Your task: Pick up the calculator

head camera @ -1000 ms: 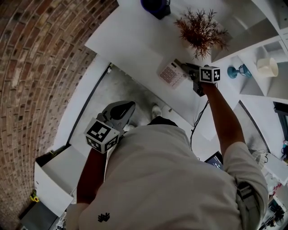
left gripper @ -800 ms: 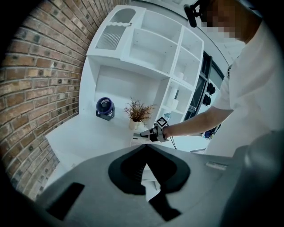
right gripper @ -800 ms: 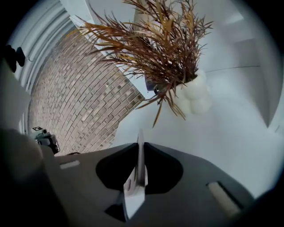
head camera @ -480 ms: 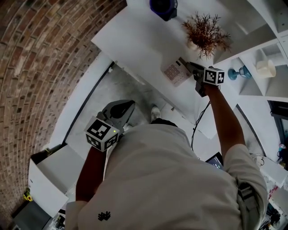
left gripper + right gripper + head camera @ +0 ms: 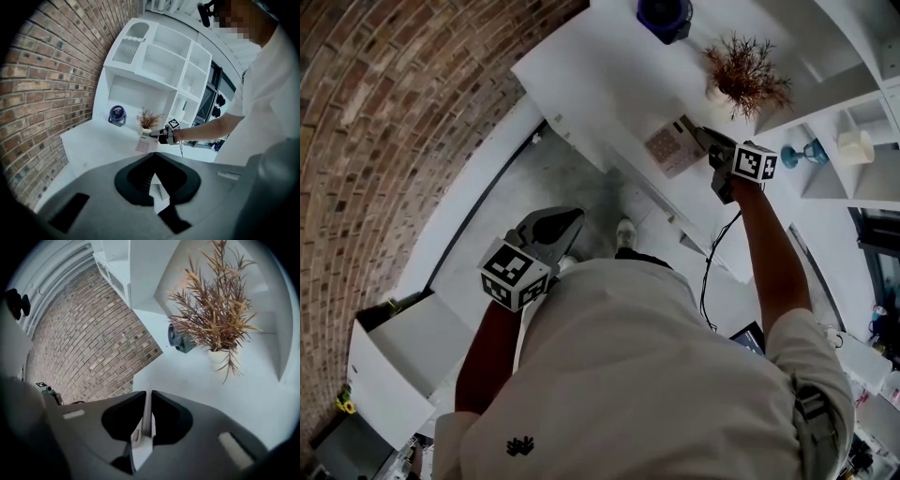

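Nearest, the left gripper (image 5: 565, 223) hangs over the floor by the person's waist, its jaws together and empty. Farther out, the right gripper (image 5: 701, 138), whose jaws have just been closing, clamps the calculator (image 5: 672, 150) narrowly by one edge, holding it tilted over the counter (image 5: 591, 66). Beyond stand a dried plant (image 5: 747, 75) and, farthest, a blue fan (image 5: 664, 14).

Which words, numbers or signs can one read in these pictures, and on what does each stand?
No readable text.
Pale flat calculator in the right gripper: key markings too small.
Black-and-white square markers on the right cube and left cube: patterns, no letters.
Small black emblem on the person's pale shirt: too blurred.
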A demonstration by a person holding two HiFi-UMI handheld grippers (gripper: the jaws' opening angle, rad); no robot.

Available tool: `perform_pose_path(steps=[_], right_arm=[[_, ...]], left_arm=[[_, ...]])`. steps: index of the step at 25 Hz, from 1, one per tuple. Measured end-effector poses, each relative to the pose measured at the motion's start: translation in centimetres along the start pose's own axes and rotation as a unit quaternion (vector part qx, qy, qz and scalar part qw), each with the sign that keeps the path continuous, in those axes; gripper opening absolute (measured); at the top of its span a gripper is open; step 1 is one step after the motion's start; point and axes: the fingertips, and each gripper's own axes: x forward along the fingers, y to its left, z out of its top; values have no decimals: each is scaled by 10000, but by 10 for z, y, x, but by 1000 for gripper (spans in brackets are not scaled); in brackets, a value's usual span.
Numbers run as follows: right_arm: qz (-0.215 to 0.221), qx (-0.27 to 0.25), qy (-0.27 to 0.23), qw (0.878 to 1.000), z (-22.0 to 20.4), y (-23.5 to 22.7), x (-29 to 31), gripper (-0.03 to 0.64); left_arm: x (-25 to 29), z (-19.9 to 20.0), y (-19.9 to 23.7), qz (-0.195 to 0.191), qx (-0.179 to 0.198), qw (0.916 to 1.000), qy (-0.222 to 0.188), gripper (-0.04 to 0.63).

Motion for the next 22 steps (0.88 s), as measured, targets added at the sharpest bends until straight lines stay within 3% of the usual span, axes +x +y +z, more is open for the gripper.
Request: perform_pose_path(steps=[22], right_arm=[[486, -412, -212, 9977, -24, 181, 12, 55]], left_arm=[[-106, -59, 1, -326, 56, 9994, -142, 6]])
